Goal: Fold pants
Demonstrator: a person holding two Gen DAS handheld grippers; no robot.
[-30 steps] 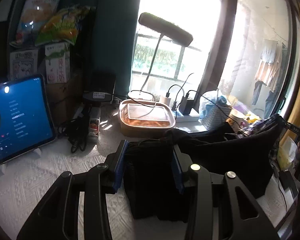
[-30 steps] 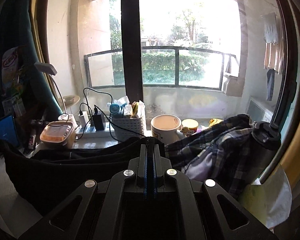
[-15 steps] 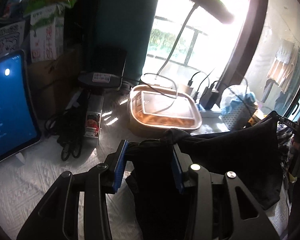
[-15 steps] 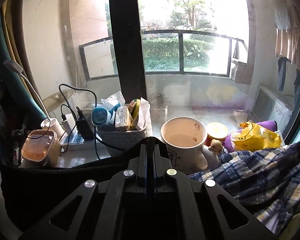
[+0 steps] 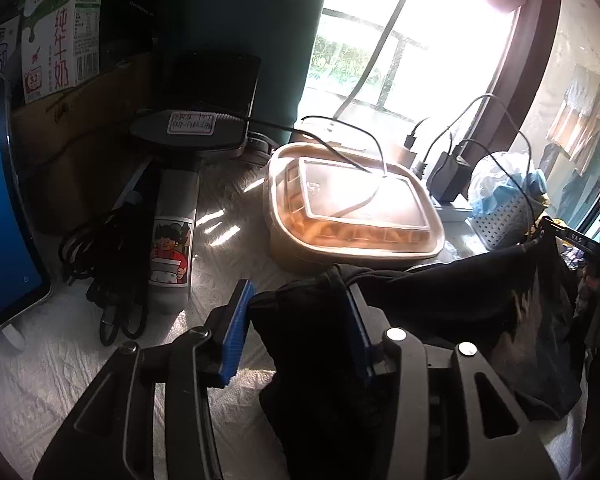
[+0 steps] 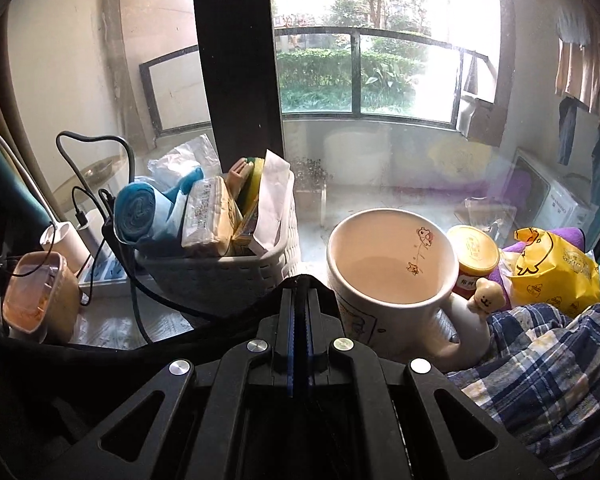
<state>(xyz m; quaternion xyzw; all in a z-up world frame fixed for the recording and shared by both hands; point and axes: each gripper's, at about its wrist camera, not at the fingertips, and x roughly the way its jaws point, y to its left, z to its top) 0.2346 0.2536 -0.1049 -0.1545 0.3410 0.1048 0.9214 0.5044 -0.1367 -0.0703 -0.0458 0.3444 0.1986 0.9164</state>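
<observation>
Hanging between the two grippers, the black pants (image 5: 452,312) stretch across above the white cloth (image 5: 36,380) on the table. The left gripper (image 5: 296,332) has a bunch of the pants between its blue pads (image 5: 236,332), and its jaws are opening. The left pad has a small gap next to the cloth; the right pad looks like it touches the pants. The right gripper (image 6: 299,320) is pressed tight together, pinching the top edge of the pants (image 6: 100,356) so thin that almost no gap shows.

Just past the left gripper sits a food box (image 5: 352,216) with a clear lid, and a cable lies over it. A bottle (image 5: 172,240) with a cartoon on it lies on its side to the left, near a tablet (image 5: 4,208) with a blue screen.

Past the right gripper stands a big white mug (image 6: 392,276). A gray basket (image 6: 220,276) full of packets is left of it. A blue checked cloth (image 6: 548,372) lies to the right, near a yellow bag (image 6: 552,276).
</observation>
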